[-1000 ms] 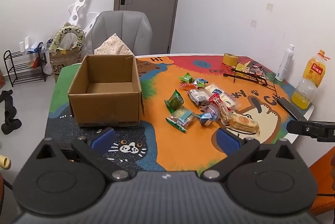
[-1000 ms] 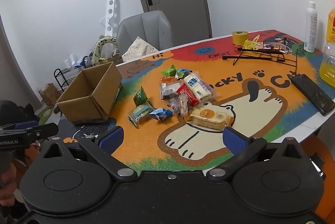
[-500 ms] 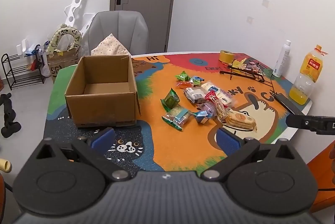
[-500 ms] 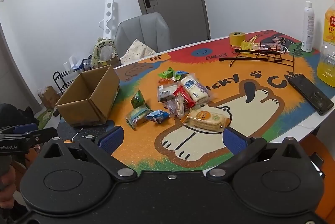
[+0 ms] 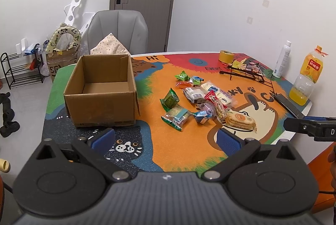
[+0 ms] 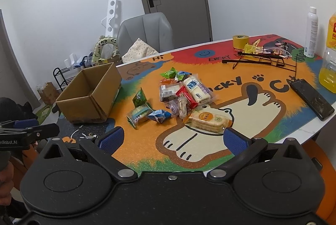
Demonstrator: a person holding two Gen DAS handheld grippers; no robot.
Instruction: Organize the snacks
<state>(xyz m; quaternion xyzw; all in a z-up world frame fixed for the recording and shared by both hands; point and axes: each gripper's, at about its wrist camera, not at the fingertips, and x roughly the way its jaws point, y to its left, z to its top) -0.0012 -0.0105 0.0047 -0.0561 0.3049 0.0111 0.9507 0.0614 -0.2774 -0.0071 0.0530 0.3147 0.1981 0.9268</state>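
Since the earlier frames both cameras had drawn back a little from the table (image 5: 277, 142), so the cardboard box (image 5: 100, 107) and the snack pile (image 5: 201, 99) looked slightly smaller; nothing on the table had shifted. The left gripper (image 5: 166, 138) hung over the near edge with its blue pads spread wide and nothing between them. The right gripper (image 6: 174, 137) was likewise wide open and empty, just near of the cracker pack (image 6: 208, 119). The box stood empty at the left, the snacks heaped to its right. Only the left view showed the box's bare floor; only the right view showed the full length of the phone (image 6: 311, 95) at the far right.
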